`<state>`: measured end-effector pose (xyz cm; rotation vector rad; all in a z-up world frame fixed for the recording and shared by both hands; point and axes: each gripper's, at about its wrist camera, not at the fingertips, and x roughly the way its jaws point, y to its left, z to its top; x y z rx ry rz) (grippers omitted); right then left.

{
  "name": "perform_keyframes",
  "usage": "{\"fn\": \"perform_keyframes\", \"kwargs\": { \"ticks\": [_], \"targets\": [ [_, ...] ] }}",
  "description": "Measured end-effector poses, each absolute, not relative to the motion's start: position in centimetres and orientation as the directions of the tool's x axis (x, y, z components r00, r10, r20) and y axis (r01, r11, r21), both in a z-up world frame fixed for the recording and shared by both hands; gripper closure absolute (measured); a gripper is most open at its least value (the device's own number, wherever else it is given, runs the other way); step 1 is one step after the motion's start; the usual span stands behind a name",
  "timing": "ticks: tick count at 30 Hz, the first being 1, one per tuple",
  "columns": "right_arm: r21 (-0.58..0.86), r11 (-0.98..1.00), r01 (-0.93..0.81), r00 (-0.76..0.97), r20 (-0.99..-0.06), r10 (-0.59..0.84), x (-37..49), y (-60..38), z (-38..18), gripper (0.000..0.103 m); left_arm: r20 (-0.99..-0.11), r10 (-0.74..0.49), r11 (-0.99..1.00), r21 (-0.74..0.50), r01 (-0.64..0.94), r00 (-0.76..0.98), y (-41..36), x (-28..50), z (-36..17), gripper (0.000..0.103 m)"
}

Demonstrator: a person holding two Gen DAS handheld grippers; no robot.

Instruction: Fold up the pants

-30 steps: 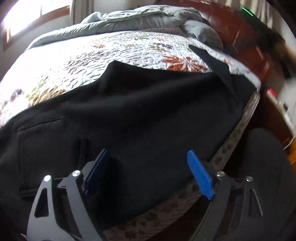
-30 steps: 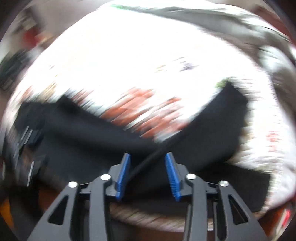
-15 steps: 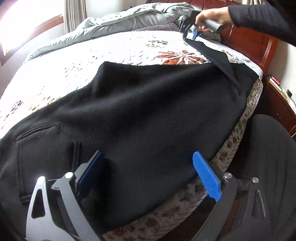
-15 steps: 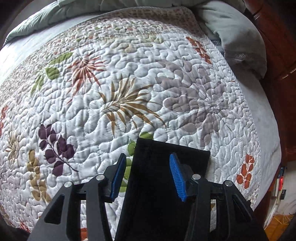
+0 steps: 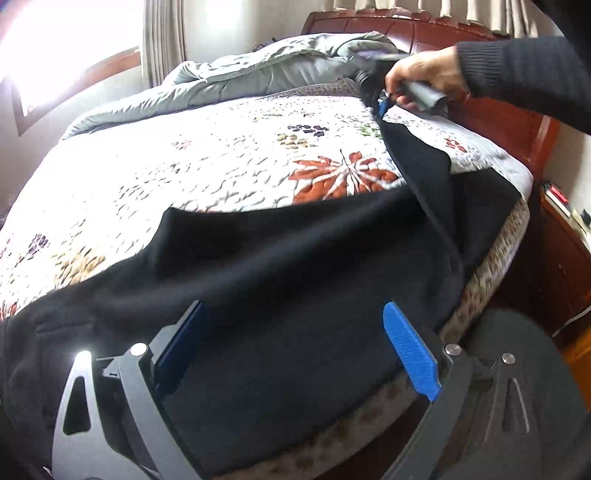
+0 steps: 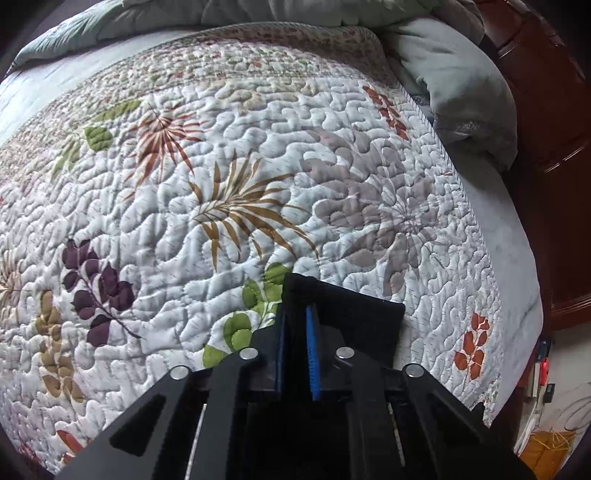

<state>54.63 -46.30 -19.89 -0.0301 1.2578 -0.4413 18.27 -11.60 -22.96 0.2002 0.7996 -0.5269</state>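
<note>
Black pants [image 5: 295, 266] lie spread across the near edge of a bed with a floral quilt [image 5: 229, 162]. My left gripper [image 5: 295, 354] is open, its blue pads wide apart over the pants near the bed's front edge. My right gripper [image 6: 295, 350] is shut on the hem end of one pant leg [image 6: 354, 317], just above the quilt [image 6: 229, 184]. In the left wrist view the right gripper [image 5: 382, 107] shows at the far right of the bed, held by a hand, with the leg stretched up to it.
A grey duvet [image 5: 266, 74] is bunched at the head of the bed against a dark red wooden headboard [image 5: 424, 33]. A wooden nightstand [image 5: 561, 236] stands to the right of the bed. A bright window [image 5: 55, 48] is at the far left.
My right gripper has closed on the pant leg hem; half a second ago its pads were apart around it. The left gripper stays open over the pants.
</note>
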Motion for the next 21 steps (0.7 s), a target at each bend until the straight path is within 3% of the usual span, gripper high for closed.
{"fn": "perform_keyframes", "kwargs": {
  "ticks": [6,12,16,21],
  "targets": [
    [-0.067,0.945,0.32,0.404,-0.893,-0.2,49.0,-49.6,-11.2,0.096,-0.757,-0.345,0.856,-0.011,0.517,0.555,-14.3,19.1,-24.5,0.008],
    [0.172,0.935,0.31,0.637,-0.768,-0.07,38.5,-55.4,-4.2,0.097,-0.776,-0.319,0.861,0.002,0.509,0.543,-14.7,18.6,-25.7,0.008],
    [0.31,0.884,0.349,0.724,-0.688,-0.045,30.7,-60.9,-5.5,0.097,-0.783,-0.306,0.869,0.003,0.495,0.542,-14.8,18.4,-26.2,0.008],
    [0.475,0.767,0.432,0.744,-0.668,-0.005,22.7,-67.1,-13.7,0.097,-0.791,-0.288,0.879,0.006,0.478,0.539,-14.7,18.4,-26.4,0.008]
  ]
}}
